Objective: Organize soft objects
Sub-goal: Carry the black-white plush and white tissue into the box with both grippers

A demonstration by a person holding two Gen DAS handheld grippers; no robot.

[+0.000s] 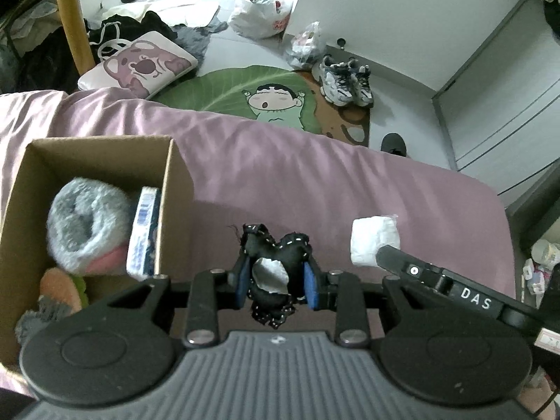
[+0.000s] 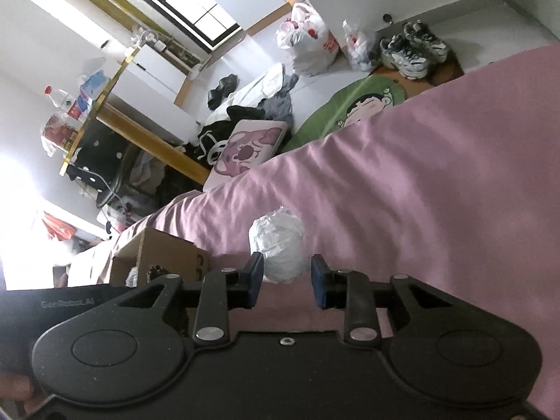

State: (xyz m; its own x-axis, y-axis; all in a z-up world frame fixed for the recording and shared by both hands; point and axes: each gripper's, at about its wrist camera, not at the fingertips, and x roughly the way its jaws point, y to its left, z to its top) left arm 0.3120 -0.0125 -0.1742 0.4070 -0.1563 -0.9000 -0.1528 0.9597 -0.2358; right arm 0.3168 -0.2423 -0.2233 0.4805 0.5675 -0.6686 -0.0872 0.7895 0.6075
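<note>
Left gripper [image 1: 276, 280] is clamped on a black cloth toy [image 1: 274, 262] beside the cardboard box [image 1: 173, 189], right gripper [image 2: 285, 278] is spread around a white bundle [image 2: 278, 245], both over the wrinkled pink bedsheet [image 1: 280, 171], with a green cartoon rug [image 1: 252, 94] and sneakers [image 1: 344, 82] on the floor beyond.

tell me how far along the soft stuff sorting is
Done: a fuzzy grey item and others lie in the cardboard box. In hand: the left claw is shut on a black fabric piece. Left: the white bundle, between the open right claw's fingers.
</note>
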